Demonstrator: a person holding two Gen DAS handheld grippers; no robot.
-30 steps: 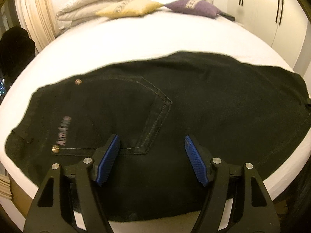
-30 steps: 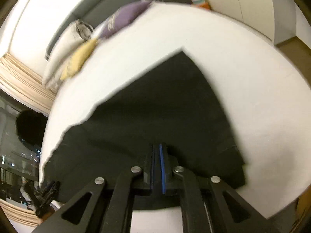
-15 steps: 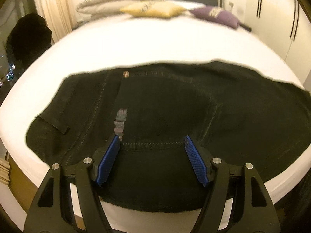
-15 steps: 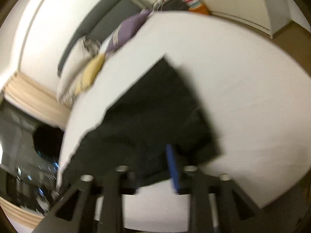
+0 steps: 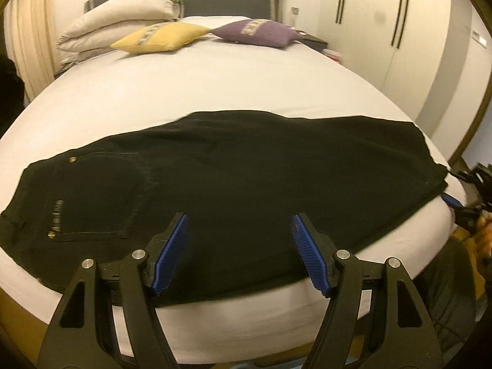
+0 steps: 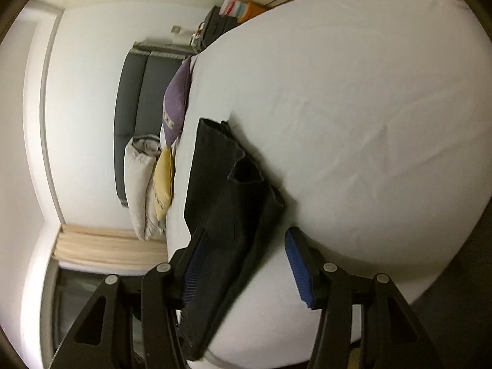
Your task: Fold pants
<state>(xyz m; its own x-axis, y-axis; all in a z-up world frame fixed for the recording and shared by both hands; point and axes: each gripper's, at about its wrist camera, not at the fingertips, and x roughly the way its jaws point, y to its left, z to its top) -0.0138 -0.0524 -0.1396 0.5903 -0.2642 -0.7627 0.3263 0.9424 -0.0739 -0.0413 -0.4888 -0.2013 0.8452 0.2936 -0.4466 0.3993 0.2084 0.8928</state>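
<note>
The black denim pants (image 5: pixel 233 178) lie lengthwise on the white bed (image 5: pixel 215 83), halved (legs apparently stacked); cross-folds remain. Left gripper (image 5: pixel 240 252) and right gripper (image 6: pixel 243 264) hover spread, holding nothing.

pocket lettering on the pants (image 5: pixel 233 184) too blurred to read; right gripper (image 5: pixel 461 206) half cut off

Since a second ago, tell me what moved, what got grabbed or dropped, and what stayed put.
The right claw was shut at the hem end of the black denim pants; it has opened, let go, and rolled sideways, so the white bed now appears tipped on its side. The left claw stayed open over the pants, holding nothing, while its view shifted. The pants stayed spread flat on the bed, unfolded.
</note>
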